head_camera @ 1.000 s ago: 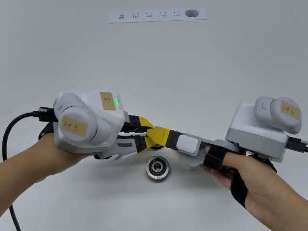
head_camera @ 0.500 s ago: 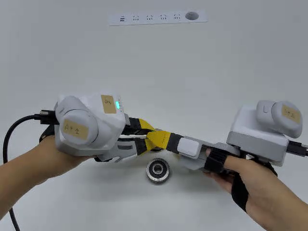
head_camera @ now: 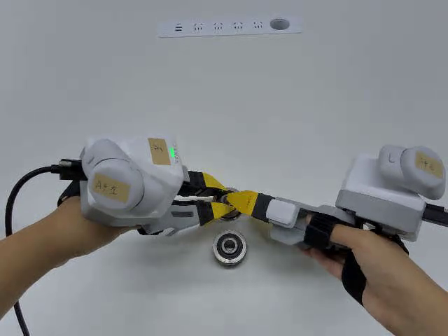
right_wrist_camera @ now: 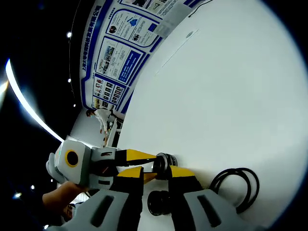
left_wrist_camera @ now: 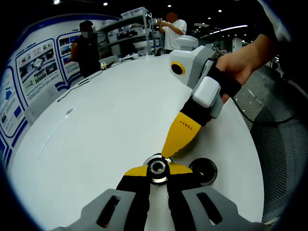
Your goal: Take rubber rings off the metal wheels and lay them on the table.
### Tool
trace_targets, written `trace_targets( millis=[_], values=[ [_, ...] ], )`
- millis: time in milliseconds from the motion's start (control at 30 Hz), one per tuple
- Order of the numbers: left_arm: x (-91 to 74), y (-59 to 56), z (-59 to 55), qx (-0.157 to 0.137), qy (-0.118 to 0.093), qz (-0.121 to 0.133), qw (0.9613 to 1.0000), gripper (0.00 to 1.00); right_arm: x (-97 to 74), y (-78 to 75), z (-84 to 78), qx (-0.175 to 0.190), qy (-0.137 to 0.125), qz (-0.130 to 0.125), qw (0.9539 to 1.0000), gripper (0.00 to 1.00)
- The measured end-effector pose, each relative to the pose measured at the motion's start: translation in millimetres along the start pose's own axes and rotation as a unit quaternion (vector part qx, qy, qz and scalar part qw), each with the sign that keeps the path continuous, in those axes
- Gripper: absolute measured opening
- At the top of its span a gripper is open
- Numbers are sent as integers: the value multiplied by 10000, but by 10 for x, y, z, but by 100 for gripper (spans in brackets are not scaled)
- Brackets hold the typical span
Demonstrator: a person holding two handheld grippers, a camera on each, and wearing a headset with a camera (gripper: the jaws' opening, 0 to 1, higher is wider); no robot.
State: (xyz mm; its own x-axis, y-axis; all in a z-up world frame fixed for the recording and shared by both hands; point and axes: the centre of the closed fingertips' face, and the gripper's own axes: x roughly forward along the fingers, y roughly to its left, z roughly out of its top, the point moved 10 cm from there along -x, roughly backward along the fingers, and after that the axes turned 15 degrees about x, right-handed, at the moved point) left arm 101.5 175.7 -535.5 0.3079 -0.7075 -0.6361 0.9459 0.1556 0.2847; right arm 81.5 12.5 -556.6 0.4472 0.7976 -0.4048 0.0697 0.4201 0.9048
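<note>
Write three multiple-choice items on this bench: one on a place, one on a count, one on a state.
1. The loose wheel lies:
A. on the table, on the person's side of the held wheel
B. stacked on the held wheel
C. at the table's far edge

2. Wheels in view:
A. one
B. two
C. four

3. The left gripper is:
A. wide open over bare table
B. shut on a wheel
C. lying unheld on the table

Answers:
1 A: the head view shows it flat on the table, just nearer than the held one.
2 B: one is held and one is loose.
3 B: in its own view its yellow fingers pinch the wheel from both sides.
</note>
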Motion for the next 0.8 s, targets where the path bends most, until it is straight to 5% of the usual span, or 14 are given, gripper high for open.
trace_targets(
  millis=[200,800],
  values=[
    [0,-6,0,-2,-4,13,10000,12,16,-66,17,-103,9,-283,9995,4],
    [4,-18,19,61,30,22,10000,12,1,-14,27,-100,-50,-479,9988,1]
  ],
)
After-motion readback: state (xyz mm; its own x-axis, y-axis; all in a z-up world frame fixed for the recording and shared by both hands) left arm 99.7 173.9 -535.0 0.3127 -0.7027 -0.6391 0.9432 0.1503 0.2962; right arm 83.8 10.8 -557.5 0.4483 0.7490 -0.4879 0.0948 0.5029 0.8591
